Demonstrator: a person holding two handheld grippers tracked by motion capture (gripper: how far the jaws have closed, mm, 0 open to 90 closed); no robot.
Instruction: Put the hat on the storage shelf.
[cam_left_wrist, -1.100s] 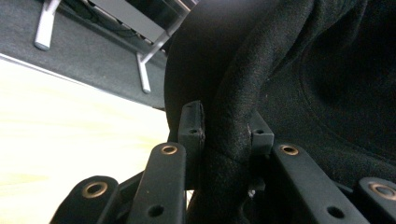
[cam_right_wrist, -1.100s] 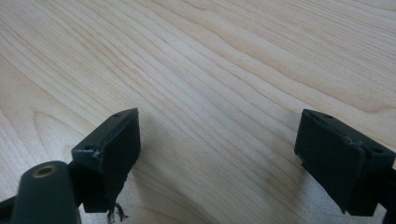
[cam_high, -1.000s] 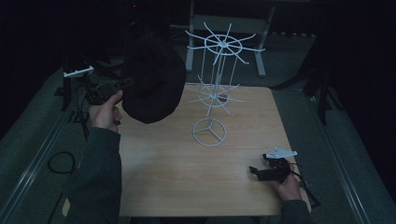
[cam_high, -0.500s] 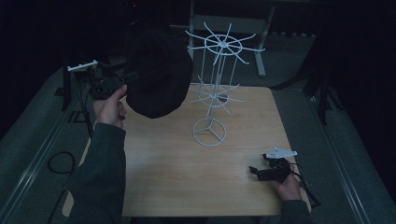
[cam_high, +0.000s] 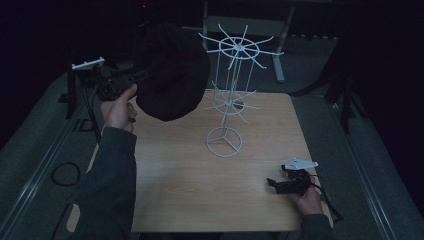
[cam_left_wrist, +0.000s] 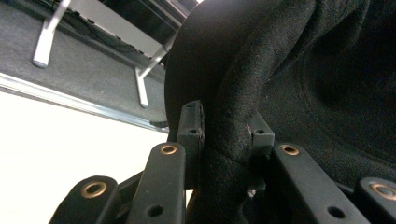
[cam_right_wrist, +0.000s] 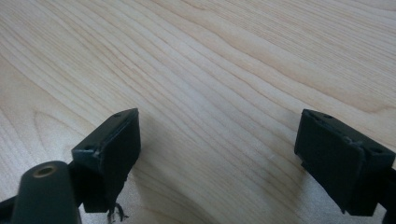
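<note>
My left gripper (cam_left_wrist: 224, 140) is clamped on the soft black felt hat (cam_high: 172, 70) brim, held up beside the white wire rack (cam_high: 230, 95). Hat's light, floppy; grip brim edge. Right gripper (cam_right_wrist: 219, 163) jaws apart, resting on wooden table (cam_high: 190, 180).

The round black felt hat (cam_high: 172, 70) is covering the jaws of the left gripper (cam_high: 131, 80) in the high view's upper left, and its crown is running off the top and right edges in the left gripper view. The white wire spinner rack (cam_high: 232, 90) is losing its thin hook tips in the dim background. The right gripper (cam_high: 280, 184) is too small and dark for its jaws to be made out there.
</note>
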